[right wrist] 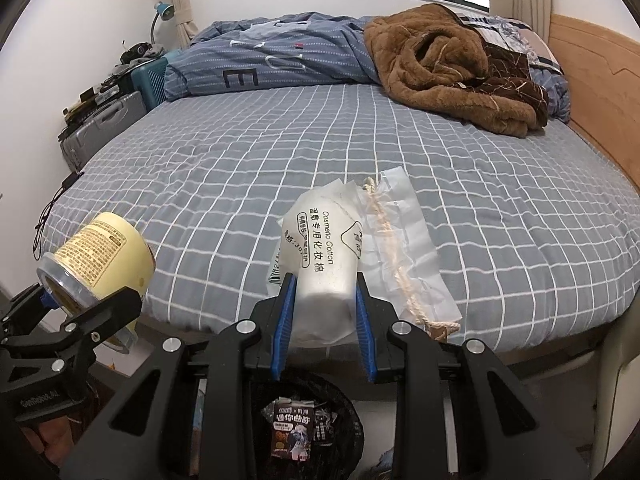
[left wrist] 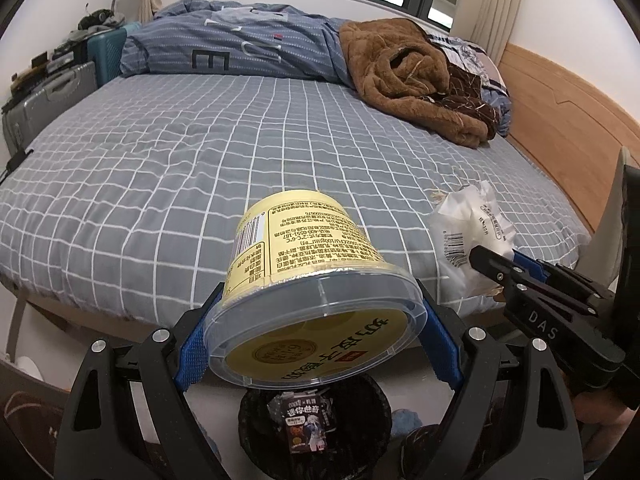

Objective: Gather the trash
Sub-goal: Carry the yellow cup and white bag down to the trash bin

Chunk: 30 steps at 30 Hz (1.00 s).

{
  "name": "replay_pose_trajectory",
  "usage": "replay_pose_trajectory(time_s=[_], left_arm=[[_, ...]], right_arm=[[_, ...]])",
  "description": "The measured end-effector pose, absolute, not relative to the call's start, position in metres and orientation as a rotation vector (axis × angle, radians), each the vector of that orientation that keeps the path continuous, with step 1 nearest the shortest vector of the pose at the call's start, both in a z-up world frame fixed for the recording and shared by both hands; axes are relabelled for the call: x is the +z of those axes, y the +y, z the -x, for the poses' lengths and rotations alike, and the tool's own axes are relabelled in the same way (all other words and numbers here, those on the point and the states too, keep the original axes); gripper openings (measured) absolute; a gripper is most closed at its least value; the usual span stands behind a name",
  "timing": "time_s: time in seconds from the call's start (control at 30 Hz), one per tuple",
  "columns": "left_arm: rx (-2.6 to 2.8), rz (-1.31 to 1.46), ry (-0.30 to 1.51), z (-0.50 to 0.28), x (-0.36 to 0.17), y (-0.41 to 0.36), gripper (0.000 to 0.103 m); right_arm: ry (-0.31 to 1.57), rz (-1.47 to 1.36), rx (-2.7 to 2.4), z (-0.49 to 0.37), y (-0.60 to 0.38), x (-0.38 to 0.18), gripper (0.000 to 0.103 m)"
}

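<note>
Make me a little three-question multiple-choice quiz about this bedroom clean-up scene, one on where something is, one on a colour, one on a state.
1. Where is the bin?
A. on the bed
B. on the floor below both grippers
C. by the window

2. What colour is the tub in the left gripper?
A. pale yellow
B. red
C. green

3. What is the right gripper doing?
A. standing empty
B. resting on the blanket
C. clamped on a cotton pad packet

Answers: B, the dark bin shows beneath the fingers in both views; A, its wall and lid are pale yellow; C, the blue pads press the white packet's sides.
</note>
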<state>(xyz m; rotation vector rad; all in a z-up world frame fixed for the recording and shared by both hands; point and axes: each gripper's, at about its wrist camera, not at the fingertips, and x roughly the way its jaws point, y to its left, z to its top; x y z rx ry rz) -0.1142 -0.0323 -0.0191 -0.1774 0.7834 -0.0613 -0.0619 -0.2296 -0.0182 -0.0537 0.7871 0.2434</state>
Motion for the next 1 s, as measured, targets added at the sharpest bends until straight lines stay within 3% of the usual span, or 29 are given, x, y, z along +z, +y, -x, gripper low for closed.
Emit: replay_pose_trajectory(time_s=[1.0], left_arm=[[-0.042, 0.170, 0.939, 0.179, -0.084, -0.026, 0.085]], right_arm=[[0.985, 0.098, 0.284, 0.143, -0.216, -0.090, 0.027]])
